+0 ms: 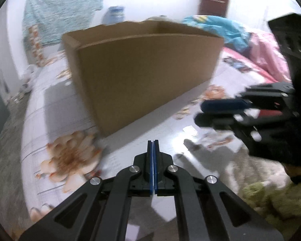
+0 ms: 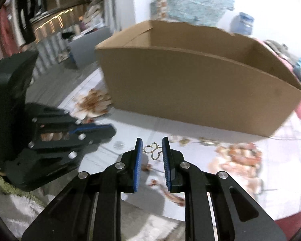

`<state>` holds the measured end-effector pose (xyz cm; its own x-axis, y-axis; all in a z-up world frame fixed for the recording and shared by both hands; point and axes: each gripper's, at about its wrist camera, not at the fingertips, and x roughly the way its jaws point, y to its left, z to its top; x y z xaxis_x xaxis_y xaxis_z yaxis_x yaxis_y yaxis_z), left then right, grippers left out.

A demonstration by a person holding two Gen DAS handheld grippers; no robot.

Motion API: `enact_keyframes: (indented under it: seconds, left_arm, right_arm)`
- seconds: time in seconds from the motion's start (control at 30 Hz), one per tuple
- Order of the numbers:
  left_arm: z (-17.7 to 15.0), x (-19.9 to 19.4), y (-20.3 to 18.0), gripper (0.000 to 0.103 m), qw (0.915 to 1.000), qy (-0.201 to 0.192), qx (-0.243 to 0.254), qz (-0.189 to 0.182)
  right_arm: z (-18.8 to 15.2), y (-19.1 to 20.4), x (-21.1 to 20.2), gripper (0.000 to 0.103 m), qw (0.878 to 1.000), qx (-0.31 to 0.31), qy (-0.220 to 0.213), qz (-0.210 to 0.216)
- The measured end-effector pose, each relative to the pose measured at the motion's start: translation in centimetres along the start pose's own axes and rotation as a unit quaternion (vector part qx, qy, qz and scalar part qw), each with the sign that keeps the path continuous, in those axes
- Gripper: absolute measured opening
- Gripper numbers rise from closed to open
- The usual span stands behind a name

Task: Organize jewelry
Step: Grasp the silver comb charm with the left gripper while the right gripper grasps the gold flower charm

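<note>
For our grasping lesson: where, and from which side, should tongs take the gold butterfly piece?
Across its outer wing edges, approaching from the near side, as the right tongs do: the butterfly piece is a thin open wire outline, so only its rim offers purchase.

Between the blue pads of my right hand-held gripper (image 2: 152, 147) sits a small butterfly-shaped piece of jewelry (image 2: 154, 151), thin silver-coloured wire bent into open looped wings. It spans the gap from one pad to the other, its ends meeting both pads near their tips, held above the flowered bed sheet (image 2: 250, 180). Ahead of it on the bed stands my open cardboard box (image 2: 190, 92), plain brown, upright, its long side facing me; what I can see of the inside is bare cardboard.
</note>
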<state>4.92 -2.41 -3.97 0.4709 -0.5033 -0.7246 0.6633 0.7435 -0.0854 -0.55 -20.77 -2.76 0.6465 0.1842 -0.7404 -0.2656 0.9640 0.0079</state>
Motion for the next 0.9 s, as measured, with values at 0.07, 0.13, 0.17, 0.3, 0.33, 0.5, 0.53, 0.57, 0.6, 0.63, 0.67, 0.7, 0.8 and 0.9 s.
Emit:
enact_keyframes:
  seconds: [0.07, 0.13, 0.17, 0.3, 0.33, 0.5, 0.53, 0.57, 0.6, 0.63, 0.67, 0.7, 0.8, 0.9]
  left_arm:
    - [0.5, 0.4, -0.8, 0.001, 0.9997, 0.006, 0.011, -0.022]
    - [1.0, 1.1, -1.7, 0.001, 0.999, 0.017, 0.021, -0.036]
    - [1.3, 1.4, -2.0, 0.001, 0.9987, 0.02, 0.024, -0.04]
    - [2.2, 2.6, -3.5, 0.001, 0.9976, 0.035, 0.033, -0.051]
    - [2.3, 2.8, -3.8, 0.001, 0.9975, 0.039, 0.037, -0.046]
    - [2.4, 4.0, -4.7, 0.001, 0.9964, 0.069, 0.044, -0.022]
    - [2.4, 4.1, -4.8, 0.001, 0.9963, 0.073, 0.042, -0.02]
    - [2.4, 4.2, -4.8, 0.001, 0.9963, 0.073, 0.042, -0.017]
    - [2.6, 4.3, -5.0, 0.001, 0.9962, 0.075, 0.041, -0.015]
    - [2.7, 4.4, -5.1, 0.002, 0.9961, 0.078, 0.04, -0.013]
    - [2.8, 4.5, -5.1, 0.003, 0.996, 0.08, 0.038, -0.012]
    - [2.9, 4.5, -5.2, 0.005, 0.9959, 0.082, 0.036, -0.01]
    - [3.2, 4.7, -5.4, 0.018, 0.9954, 0.089, 0.032, -0.006]
    - [3.3, 4.7, -5.6, 0.027, 0.9955, 0.089, 0.034, -0.002]
  right_arm:
    - [-0.1, -1.4, -0.8, 0.018, 1.0, 0.02, -0.009, -0.016]
    - [0.0, -2.4, -1.5, 0.018, 0.999, 0.036, -0.016, -0.025]
    - [-0.1, -2.9, -1.8, 0.018, 0.998, 0.043, -0.019, -0.028]
    - [-0.7, -4.3, -2.4, 0.018, 0.997, 0.065, -0.025, -0.035]
    - [-0.8, -4.6, -2.5, 0.018, 0.997, 0.067, -0.026, -0.035]
    - [-1.1, -5.1, -2.2, 0.018, 0.996, 0.078, -0.031, -0.025]
    - [-1.1, -4.9, -2.0, 0.018, 0.996, 0.079, -0.032, -0.023]
    - [-1.1, -5.1, -1.9, 0.018, 0.996, 0.082, -0.033, -0.02]
    - [-1.2, -5.1, -1.9, 0.018, 0.996, 0.083, -0.034, -0.018]
    - [-1.2, -5.4, -1.9, 0.018, 0.996, 0.085, -0.035, -0.015]
    - [-1.3, -5.5, -2.0, 0.018, 0.995, 0.087, -0.036, -0.012]
    - [-1.3, -5.5, -1.9, 0.018, 0.995, 0.087, -0.037, -0.01]
    - [-1.5, -5.8, -1.9, 0.018, 0.995, 0.09, -0.04, -0.005]
    - [-1.7, -6.2, -1.8, 0.018, 0.995, 0.095, -0.041, 0.0]
